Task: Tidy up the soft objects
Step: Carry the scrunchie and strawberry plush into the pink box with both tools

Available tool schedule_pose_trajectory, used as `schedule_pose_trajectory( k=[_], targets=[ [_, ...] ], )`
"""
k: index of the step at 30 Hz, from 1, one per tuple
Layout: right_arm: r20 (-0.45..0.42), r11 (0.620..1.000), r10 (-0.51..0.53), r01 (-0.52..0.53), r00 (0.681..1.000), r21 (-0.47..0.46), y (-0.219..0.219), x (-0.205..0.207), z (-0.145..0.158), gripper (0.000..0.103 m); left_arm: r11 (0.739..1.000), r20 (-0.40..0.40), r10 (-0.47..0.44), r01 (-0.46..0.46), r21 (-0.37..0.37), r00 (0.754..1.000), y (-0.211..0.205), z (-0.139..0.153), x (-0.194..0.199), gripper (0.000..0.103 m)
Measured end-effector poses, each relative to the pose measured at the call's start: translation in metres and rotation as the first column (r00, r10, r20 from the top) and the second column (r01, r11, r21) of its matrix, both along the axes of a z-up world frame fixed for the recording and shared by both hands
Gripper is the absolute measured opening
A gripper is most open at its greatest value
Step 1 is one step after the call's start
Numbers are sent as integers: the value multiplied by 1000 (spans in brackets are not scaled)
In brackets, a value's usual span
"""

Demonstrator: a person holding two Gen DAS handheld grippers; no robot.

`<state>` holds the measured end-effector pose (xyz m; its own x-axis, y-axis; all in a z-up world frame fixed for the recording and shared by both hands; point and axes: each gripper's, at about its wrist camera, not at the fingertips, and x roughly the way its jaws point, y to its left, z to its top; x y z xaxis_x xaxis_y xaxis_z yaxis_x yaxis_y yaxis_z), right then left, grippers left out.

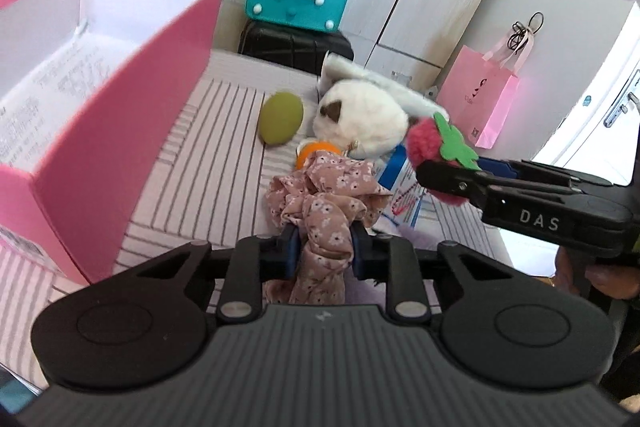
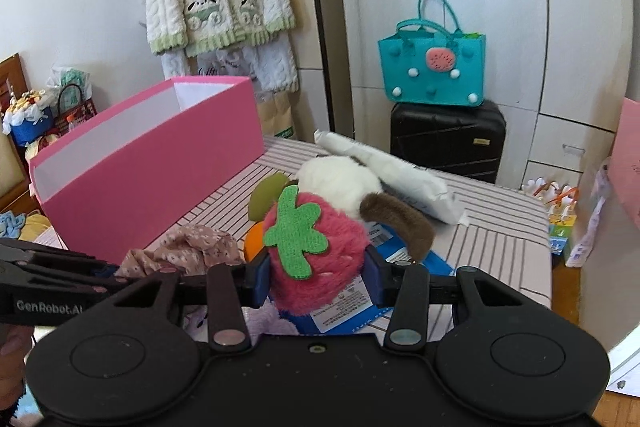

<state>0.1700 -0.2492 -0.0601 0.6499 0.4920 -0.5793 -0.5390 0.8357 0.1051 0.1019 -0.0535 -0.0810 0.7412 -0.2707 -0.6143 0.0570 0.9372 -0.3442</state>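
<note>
Floral scrunchie (image 1: pixel 324 211), plush strawberry (image 2: pixel 316 259), both gripped

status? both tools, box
Left tool shut on floral scrunchie. Right tool shut on plush strawberry. Pink box open, nothing blocking it.

The open pink cardboard box (image 1: pixel 100 131) runs off the left wrist picture's left edge. An orange round soft toy (image 1: pixel 316 150) is mostly hidden behind the floral fabric scrunchie (image 1: pixel 324 199). The print on the blue-and-white packet (image 2: pixel 348 311) is too small to read.
</note>
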Motion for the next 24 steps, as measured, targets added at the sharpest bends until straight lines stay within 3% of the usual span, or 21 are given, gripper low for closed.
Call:
schedule_pose_trajectory(
  k=[4, 10, 16, 20, 24],
  targets=[
    [11, 1000, -16, 16, 1000, 6, -5, -7, 10, 50, 1000, 24, 2, -3, 17, 1000, 5, 14, -3, 24],
    [-6, 1000, -11, 11, 1000, 7, -6, -18, 23, 51, 998, -14, -62, 62, 5, 998, 18, 28, -7, 24],
    [-48, 999, 35, -35, 998, -5, 5, -32, 29, 51, 987, -73, -160, 162, 20, 984, 31, 38, -17, 24],
    [-98, 996, 87, -87, 991, 7, 14, -43, 30, 51, 976, -81, -198, 205, 74, 977, 41, 49, -30, 24],
    [-137, 989, 149, -149, 979, 11, 26, -56, 35, 51, 968, -103, -244, 248, 33, 964, 61, 61, -39, 24]
  ],
)
